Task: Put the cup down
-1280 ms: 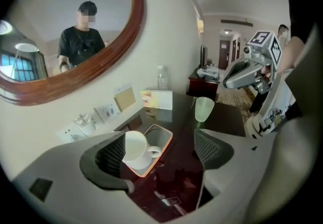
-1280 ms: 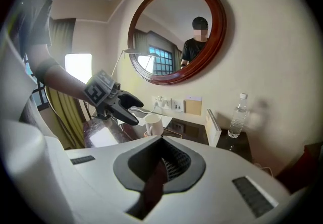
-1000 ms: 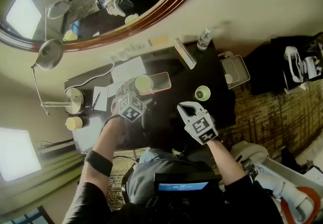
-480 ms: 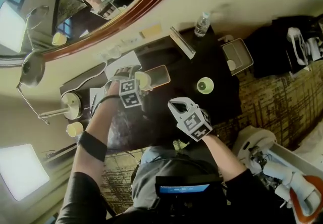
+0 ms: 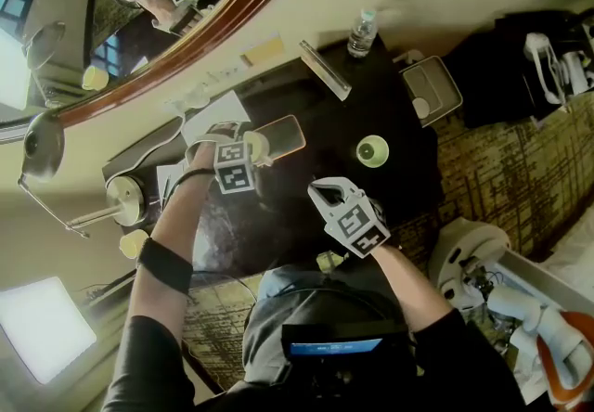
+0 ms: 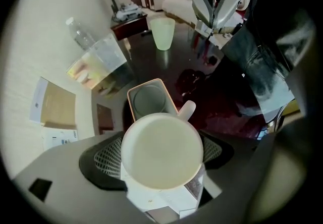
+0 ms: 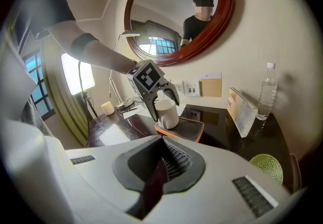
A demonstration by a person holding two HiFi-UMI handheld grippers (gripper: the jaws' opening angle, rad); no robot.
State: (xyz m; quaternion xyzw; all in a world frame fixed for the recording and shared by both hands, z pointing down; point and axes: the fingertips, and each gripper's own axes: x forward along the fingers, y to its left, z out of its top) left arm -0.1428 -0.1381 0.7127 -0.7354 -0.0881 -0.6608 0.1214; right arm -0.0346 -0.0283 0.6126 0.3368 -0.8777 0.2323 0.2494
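A white cup [image 6: 161, 150] with its handle [image 6: 185, 111] pointing away is between the mesh pads of my left gripper [image 6: 161, 153], which points straight down and is shut on it. Its jaws have just been closing a little around the cup. In the right gripper view the cup [image 7: 167, 113] stands at the near-left corner of an orange-rimmed tray [image 7: 187, 129], with the left gripper [image 7: 164, 101] straddling it. In the head view the left gripper [image 5: 244, 143] is beside the tray [image 5: 283, 134]. My right gripper [image 5: 320, 189] hovers over the dark table, shut and empty.
A green cup [image 5: 372, 151] stands on the table's right side. At the back are a water bottle [image 5: 361, 32] and an acrylic sign stand [image 5: 324, 70]. Papers, a lamp base [image 5: 123, 197] and a yellow cup [image 5: 133, 243] are at the left. A round mirror [image 7: 176, 11] hangs on the wall.
My left gripper has sunk with the cup onto the tray's corner and rolled about its own axis. The right gripper has dropped a little.
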